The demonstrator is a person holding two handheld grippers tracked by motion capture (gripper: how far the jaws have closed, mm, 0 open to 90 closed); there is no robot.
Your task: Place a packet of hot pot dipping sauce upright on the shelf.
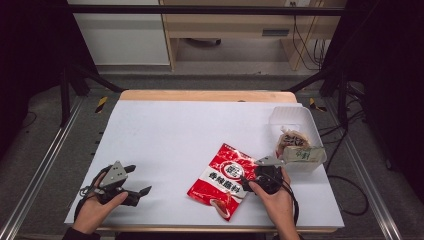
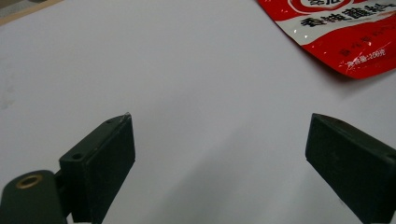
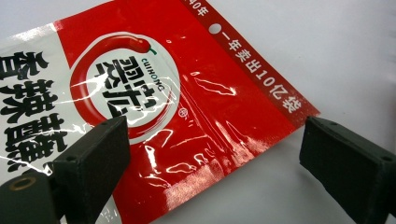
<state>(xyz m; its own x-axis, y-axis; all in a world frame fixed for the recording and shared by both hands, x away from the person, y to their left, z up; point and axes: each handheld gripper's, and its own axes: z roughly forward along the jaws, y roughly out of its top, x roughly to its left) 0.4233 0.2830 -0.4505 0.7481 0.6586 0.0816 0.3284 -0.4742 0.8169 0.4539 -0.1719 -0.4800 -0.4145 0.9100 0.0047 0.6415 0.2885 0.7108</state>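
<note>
Red and white foil marks the seasoning pouch (image 1: 223,181), which lies flat on the white table (image 1: 170,135) toward the near right, its long axis running on a diagonal from the far end by the tub down to the near edge; the right gripper (image 1: 260,176) sits at the pouch's right-hand edge, far nearer than the left gripper (image 1: 131,186), which rests well apart at the near left with bare table between; in the right gripper view the jaws stand wide apart and grip nothing, one black jaw over the printed face and the other just off the pouch's edge over the table, so the pouch's side seam lies between them and slightly ahead; my judgement is that the coming move turns on that straddle, the jaws needing to drop and close across the edge; the left gripper's jaws are likewise spread wide and empty, with a corner of the pouch (image 2: 343,35) far ahead to the right; legible print includes the brand "CUIHONG" beside a red chilli logo, large black Chinese characters on the white band, and a strip containing "10"; a clear plastic tub (image 1: 297,120) holding wrapped packets stands at the table's right.
</note>
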